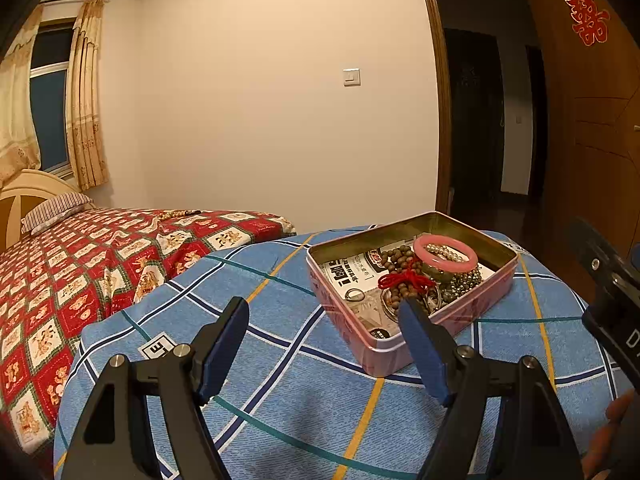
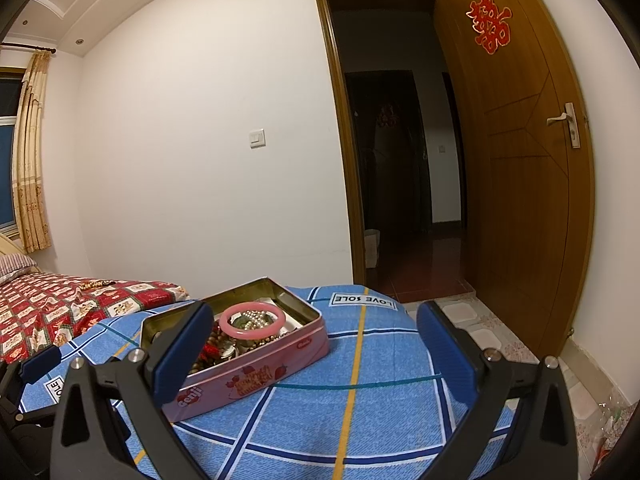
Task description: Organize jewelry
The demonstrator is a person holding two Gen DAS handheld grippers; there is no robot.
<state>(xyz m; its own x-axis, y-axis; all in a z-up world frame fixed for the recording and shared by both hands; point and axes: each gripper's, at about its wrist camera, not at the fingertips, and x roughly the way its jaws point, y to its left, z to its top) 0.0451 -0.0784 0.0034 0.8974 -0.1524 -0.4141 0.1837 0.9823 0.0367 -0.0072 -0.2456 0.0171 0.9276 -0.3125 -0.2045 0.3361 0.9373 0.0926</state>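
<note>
The left gripper [image 1: 326, 344] hovers over a blue plaid quilt [image 1: 280, 380] with its two blue-padded fingers [image 1: 224, 344] spread wide and nothing between them. Ahead of it and a little to its right sits an open pink tin [image 1: 404, 344], its near corner just beyond the tip of the right-hand finger, which overlaps the tin's rim in the left wrist view; whether they touch cannot be told. Inside the tin, a pink bangle [image 1: 445, 256] lies on top of the heap toward the far side, with a strand of pale pearls [image 1: 442, 254] showing through its opening. Nearer the gripper lie brown wooden beads [image 1: 396, 258] with a red knotted cord [image 1: 404, 280], a metallic bead chain [image 1: 464, 282] to the right, and a small ring [image 1: 354, 295] on the printed paper lining the bottom.

The right gripper [image 2: 314, 346] also stands wide open and holds nothing. The pink tin [image 2: 256, 376] lies ahead and to its left, partly behind the left-hand finger [image 2: 182, 354], while the right-hand finger hangs over bare quilt [image 2: 380, 360] well clear of the tin. The pink bangle [image 2: 253, 320] shows just past that left finger's tip.

Farther off to the left of both grippers, a red patterned bedspread [image 1: 60, 280] carries another string of beads [image 1: 176, 213]. Beyond, an open wooden door [image 2: 520, 184] bears a red paper emblem [image 2: 490, 22].
</note>
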